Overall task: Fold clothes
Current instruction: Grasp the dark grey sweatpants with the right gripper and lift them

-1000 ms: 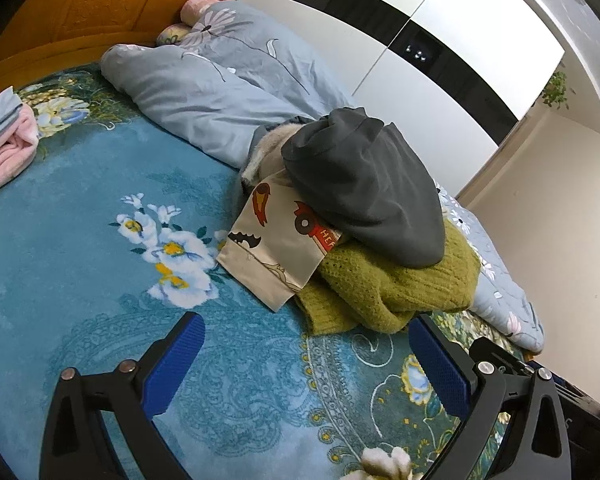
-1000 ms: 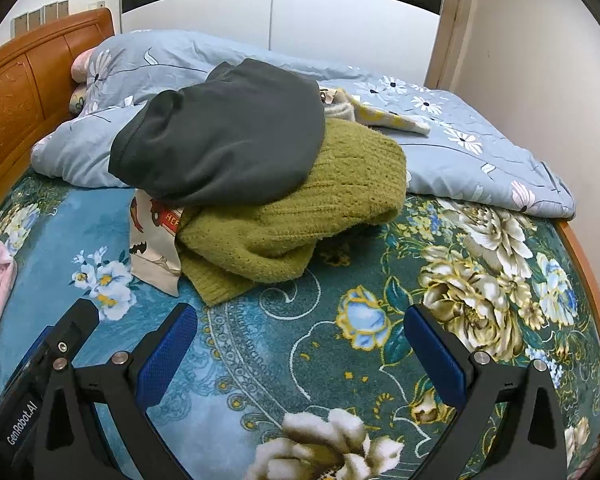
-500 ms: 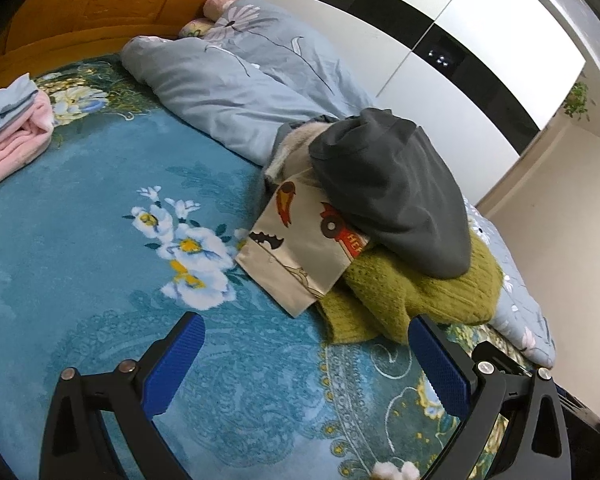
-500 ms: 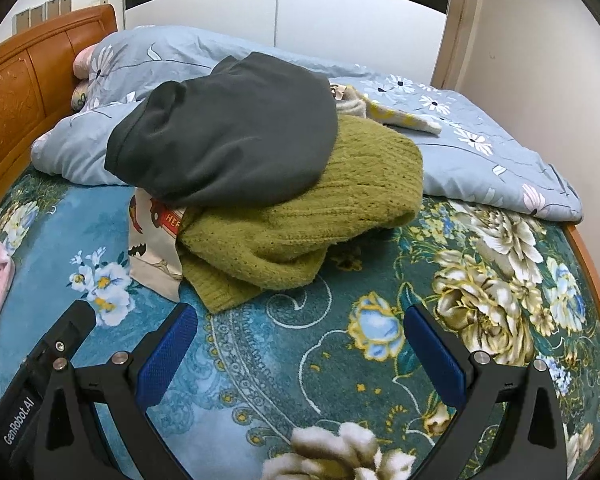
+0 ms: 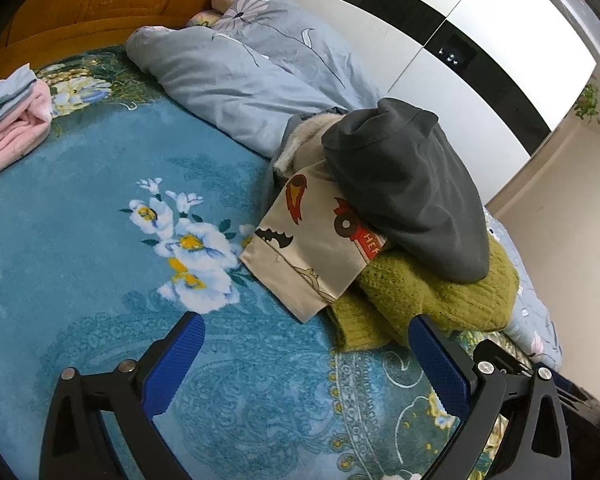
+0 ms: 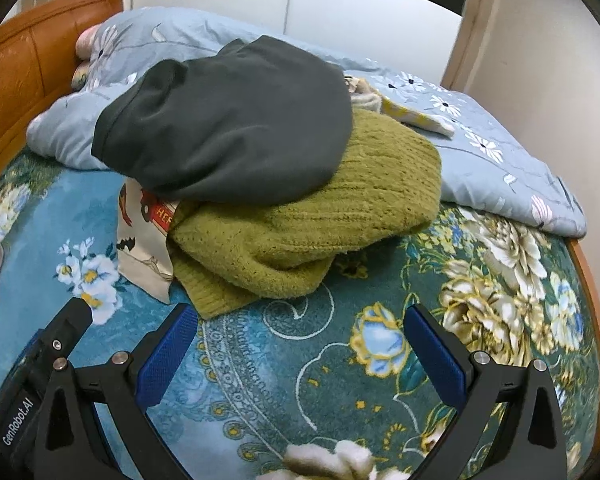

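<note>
Both tongs are spread wide and hold nothing: the left gripper [image 5: 306,354] and the right gripper [image 6: 300,344] hang over the blue flowered bedspread [image 5: 80,240], with the heap of clothes just ahead of their tips. The main risk, I think, is to catch more than one garment, because the pieces lie one on another — a pull on the lowest one can drag the whole heap or tip it over. From the left tongs, going left to right, the folded pink and blue clothes [image 5: 12,120] lie well apart at the far left, then the cartoon-printed cloth [image 5: 304,248] is straight ahead between the fingers, and the green knitted sweater [image 5: 428,296] is near the right finger. From the right tongs, the printed cloth is ahead to the left, the sweater straight ahead, and the dark grey garment [image 6: 228,124] lies on top of both. Behind the heap rests the light blue quilt [image 6: 480,160].
</note>
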`<state>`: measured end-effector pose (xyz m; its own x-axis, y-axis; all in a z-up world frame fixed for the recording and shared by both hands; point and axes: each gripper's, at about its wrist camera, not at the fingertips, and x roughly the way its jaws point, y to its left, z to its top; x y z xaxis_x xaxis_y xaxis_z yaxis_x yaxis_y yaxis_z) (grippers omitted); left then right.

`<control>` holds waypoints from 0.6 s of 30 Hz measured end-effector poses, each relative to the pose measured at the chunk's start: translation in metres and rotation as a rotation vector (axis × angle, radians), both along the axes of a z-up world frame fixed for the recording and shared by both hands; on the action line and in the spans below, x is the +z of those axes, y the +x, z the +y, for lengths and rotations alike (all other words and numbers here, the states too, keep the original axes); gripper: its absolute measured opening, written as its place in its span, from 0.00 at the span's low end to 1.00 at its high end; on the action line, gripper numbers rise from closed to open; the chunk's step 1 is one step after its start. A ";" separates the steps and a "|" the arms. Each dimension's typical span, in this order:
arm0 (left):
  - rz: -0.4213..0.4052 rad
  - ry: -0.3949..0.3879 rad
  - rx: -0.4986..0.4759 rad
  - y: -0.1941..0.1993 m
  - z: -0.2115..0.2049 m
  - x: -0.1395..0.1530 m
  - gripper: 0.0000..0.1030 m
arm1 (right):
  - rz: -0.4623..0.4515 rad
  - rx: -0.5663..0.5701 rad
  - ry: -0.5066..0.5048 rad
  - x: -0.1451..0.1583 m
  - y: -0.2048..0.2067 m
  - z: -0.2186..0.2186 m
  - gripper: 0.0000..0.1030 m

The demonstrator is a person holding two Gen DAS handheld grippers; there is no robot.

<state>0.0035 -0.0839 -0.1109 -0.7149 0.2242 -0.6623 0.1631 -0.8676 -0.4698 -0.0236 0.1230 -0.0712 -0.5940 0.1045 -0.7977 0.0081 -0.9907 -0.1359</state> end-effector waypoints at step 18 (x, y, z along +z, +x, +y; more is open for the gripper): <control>-0.008 0.182 0.281 0.040 -0.061 -0.009 1.00 | -0.010 0.161 0.156 0.021 -0.193 -0.146 0.71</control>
<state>0.0433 -0.1452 -0.1198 -0.7606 0.1341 -0.6353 0.3881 -0.6905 -0.6104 -0.2163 -0.0232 -0.0499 -0.6049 0.1312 -0.7854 0.1668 -0.9436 -0.2860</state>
